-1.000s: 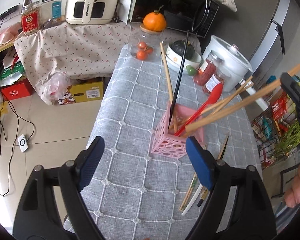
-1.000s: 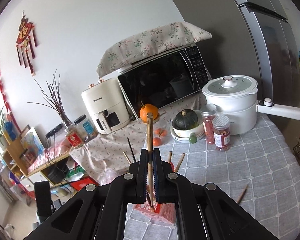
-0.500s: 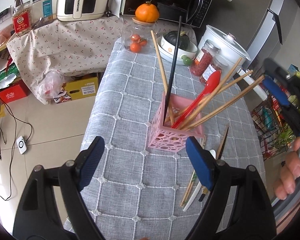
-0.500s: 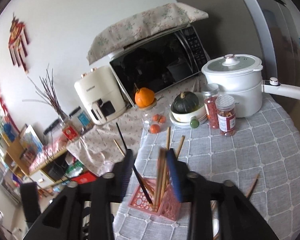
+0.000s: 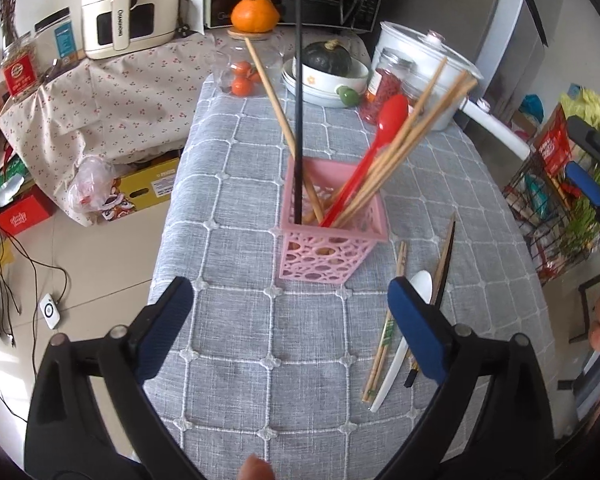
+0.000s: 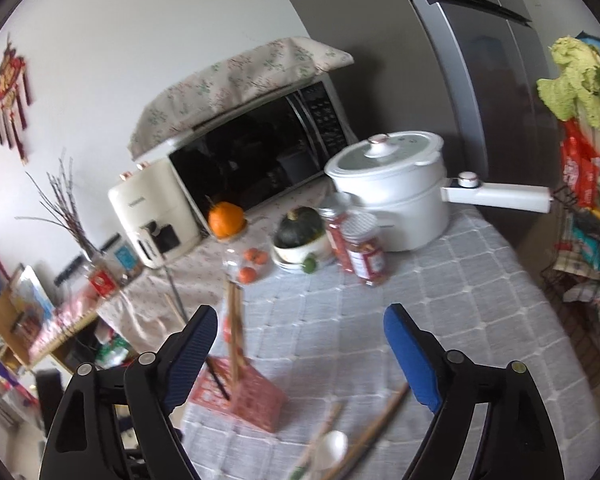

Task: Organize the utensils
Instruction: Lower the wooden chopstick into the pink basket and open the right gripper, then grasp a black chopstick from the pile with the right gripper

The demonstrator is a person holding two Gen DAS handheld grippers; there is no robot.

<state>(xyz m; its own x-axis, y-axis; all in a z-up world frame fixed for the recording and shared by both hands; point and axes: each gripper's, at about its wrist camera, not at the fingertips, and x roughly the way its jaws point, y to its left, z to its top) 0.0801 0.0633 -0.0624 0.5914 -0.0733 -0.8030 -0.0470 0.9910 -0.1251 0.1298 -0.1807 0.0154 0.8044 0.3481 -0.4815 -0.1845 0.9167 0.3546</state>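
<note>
Both my grippers are spread wide, nothing in them: left one point(image 5: 290, 322) just in front of the pink holder point(image 5: 332, 236), right one point(image 6: 300, 354) above it. Chopsticks point(image 5: 410, 136) and red spoon point(image 5: 370, 150) stand in the holder, white spoon point(image 5: 404, 338) lies beside it

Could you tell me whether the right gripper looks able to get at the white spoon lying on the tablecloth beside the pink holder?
Probably yes. The right gripper is open and holds nothing, and the white spoon lies just below it on the tablecloth. Loose chopsticks lie close on either side, so a grasp may catch one of them as well.
</note>
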